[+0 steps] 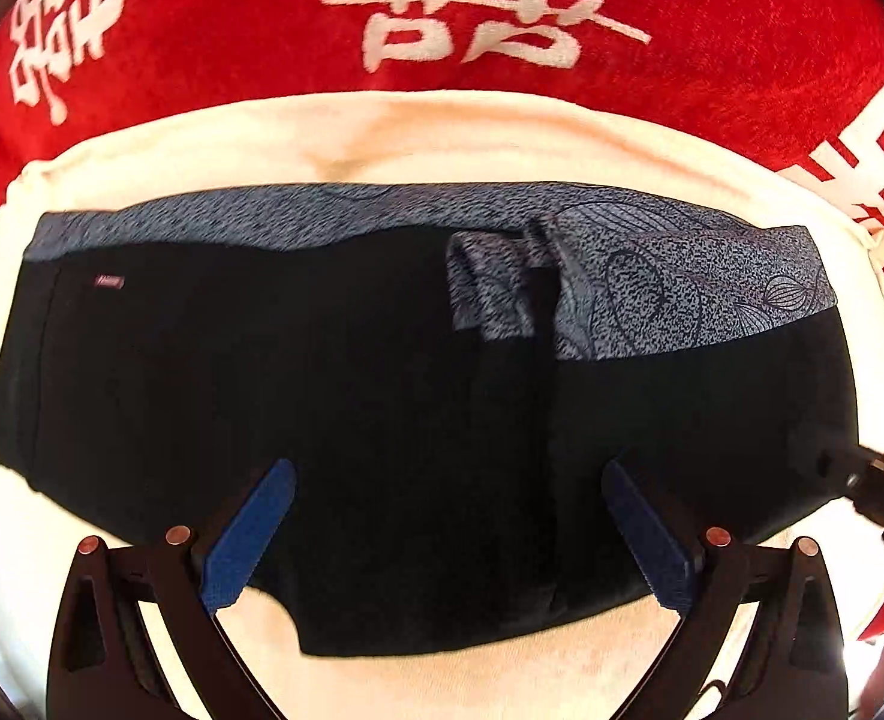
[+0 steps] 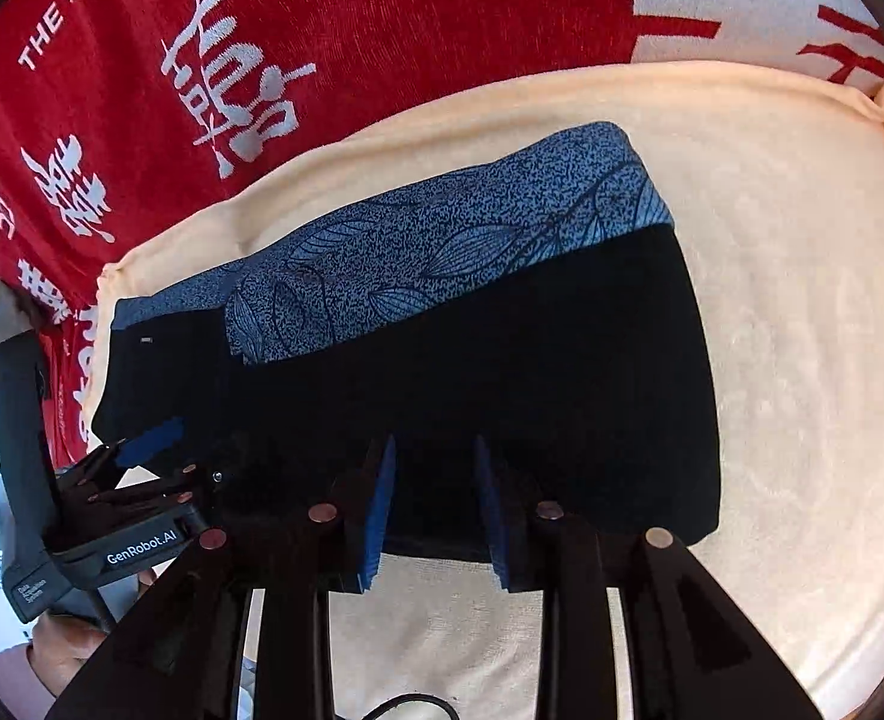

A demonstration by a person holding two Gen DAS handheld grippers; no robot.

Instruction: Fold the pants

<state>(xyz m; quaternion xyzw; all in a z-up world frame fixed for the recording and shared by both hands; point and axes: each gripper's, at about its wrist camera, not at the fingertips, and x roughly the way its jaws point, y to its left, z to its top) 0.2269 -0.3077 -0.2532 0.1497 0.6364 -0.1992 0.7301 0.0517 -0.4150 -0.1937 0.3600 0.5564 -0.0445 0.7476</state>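
Observation:
The black pants (image 1: 352,396) lie folded flat on a cream towel (image 1: 442,138), their blue-grey patterned waistband (image 1: 652,264) along the far edge. My left gripper (image 1: 448,468) points down over the near half of the pants, jaws wide open and nothing between the blue pads (image 1: 250,534). In the right wrist view the same pants (image 2: 502,372) stretch across the towel (image 2: 802,360). My right gripper (image 2: 435,444) hovers over their near edge, jaws narrowly apart and open, the fabric lying flat below them. The left gripper (image 2: 148,450) shows at the left end of the pants.
A red blanket (image 1: 202,30) with white characters lies under the towel and beyond it. The right gripper's black body (image 1: 874,486) enters at the right edge of the left wrist view. A hand (image 2: 52,648) holds the left gripper's handle at lower left.

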